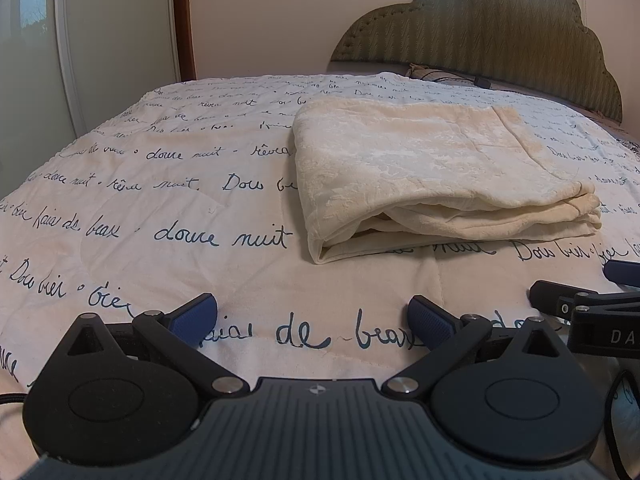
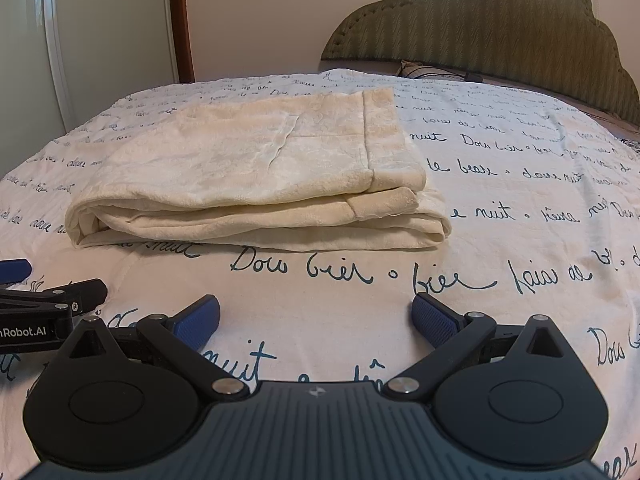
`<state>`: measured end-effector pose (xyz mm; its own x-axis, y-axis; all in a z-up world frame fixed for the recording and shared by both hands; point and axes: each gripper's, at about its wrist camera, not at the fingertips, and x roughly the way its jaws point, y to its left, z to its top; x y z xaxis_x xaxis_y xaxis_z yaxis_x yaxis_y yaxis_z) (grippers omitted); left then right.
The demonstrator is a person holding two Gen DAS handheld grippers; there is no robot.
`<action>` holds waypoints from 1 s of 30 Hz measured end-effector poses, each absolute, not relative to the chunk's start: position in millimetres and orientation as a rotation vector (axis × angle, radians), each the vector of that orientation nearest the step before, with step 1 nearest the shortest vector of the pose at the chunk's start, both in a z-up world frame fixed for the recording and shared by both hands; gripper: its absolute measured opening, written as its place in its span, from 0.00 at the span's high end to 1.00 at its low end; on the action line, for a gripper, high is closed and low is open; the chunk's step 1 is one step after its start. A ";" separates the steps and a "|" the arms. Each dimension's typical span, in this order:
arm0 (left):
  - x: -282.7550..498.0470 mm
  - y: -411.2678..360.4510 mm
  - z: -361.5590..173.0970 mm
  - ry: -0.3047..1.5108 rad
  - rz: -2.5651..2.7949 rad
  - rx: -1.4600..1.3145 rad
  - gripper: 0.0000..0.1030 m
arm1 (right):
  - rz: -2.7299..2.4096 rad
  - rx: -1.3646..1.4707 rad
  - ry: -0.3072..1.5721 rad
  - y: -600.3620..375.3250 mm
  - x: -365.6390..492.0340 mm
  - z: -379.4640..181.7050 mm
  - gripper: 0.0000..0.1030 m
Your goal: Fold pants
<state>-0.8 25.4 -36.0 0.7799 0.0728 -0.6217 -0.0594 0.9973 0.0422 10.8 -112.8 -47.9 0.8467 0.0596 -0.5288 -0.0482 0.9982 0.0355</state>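
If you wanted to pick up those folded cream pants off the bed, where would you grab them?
Probably at the rounded fold on the pants' near-left corner, coming in low from the front. There all the layers join in one thick roll, so the fingers would catch the whole stack. The near-right end shows loose separate layers and a hem, which might slip apart. Both grippers are open, resting short of it.

The left tongs [image 1: 313, 318] hover wide apart and empty over the script-printed bedspread [image 1: 168, 208], near the folded cream pants [image 1: 432, 168], headboard [image 1: 500, 36] behind.

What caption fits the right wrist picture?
Folded cream pants rest on the script-print bedspread, beyond the open right gripper.
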 end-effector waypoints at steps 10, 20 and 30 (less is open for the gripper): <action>-0.8 25.5 -36.3 0.674 0.071 0.017 0.00 | 0.057 0.022 0.558 -113.3 10.4 -47.9 0.00; -0.5 25.4 -35.3 0.678 0.069 0.008 0.00 | 0.057 0.022 0.557 -113.2 10.5 -48.0 0.00; -0.9 25.5 -35.1 0.678 0.069 0.008 0.00 | 0.057 0.022 0.557 -113.2 10.5 -48.2 0.00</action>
<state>-0.9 25.5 -35.1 0.7767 0.0666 -0.6264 -0.0615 0.9977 0.0297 10.5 -113.2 -48.2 0.8471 0.0598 -0.5280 -0.0481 0.9982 0.0359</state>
